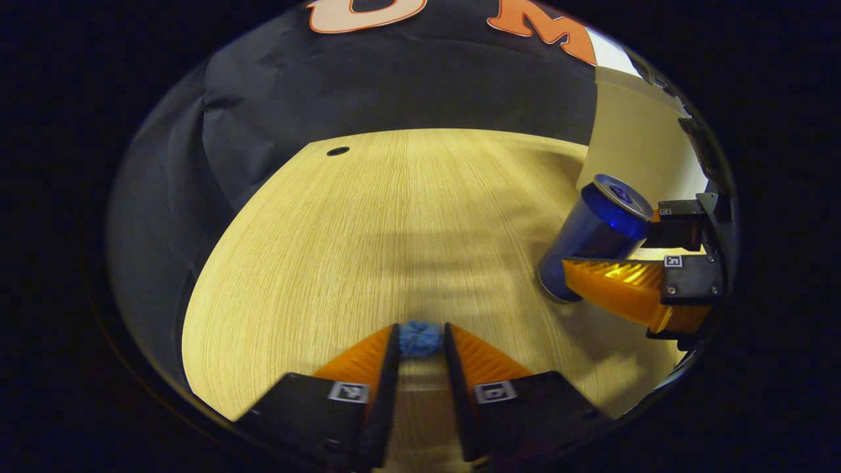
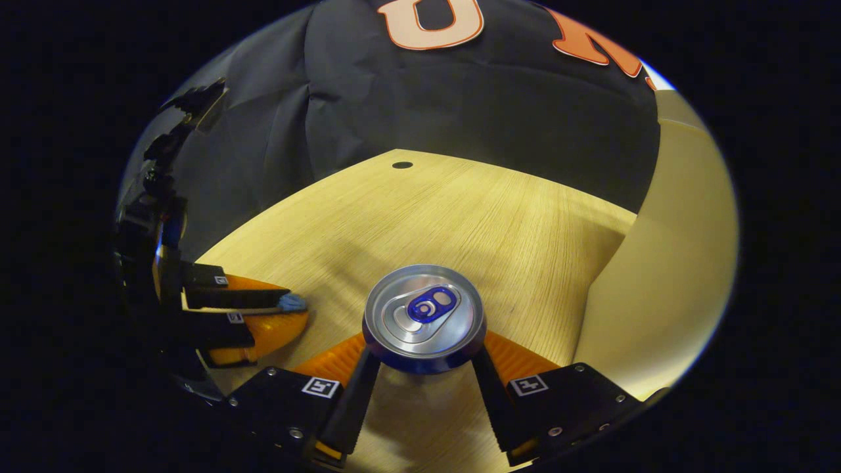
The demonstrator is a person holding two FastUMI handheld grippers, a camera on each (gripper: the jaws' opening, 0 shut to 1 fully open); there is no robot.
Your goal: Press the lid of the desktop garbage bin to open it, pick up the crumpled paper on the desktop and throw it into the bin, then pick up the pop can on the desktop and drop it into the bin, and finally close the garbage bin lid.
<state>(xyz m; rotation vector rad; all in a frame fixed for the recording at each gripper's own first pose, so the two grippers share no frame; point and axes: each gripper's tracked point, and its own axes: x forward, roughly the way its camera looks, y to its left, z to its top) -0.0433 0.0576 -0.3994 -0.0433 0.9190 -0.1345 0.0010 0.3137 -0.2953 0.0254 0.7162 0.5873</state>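
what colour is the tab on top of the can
Blue, on a silver top. The tab of the can shows best in the right gripper view.

Left gripper view: camera rides low and close over the wooden desktop (image 1: 394, 217), facing along its own fingers toward the black booth wall at 12 o'clock. Right gripper view: camera looks steeply down from close range onto the pop can (image 2: 424, 315). Shared ground: the desktop, its round hole (image 1: 338, 151) near 11 o'clock, and what appears to be a pale panel (image 2: 670, 263) at 3 o'clock.
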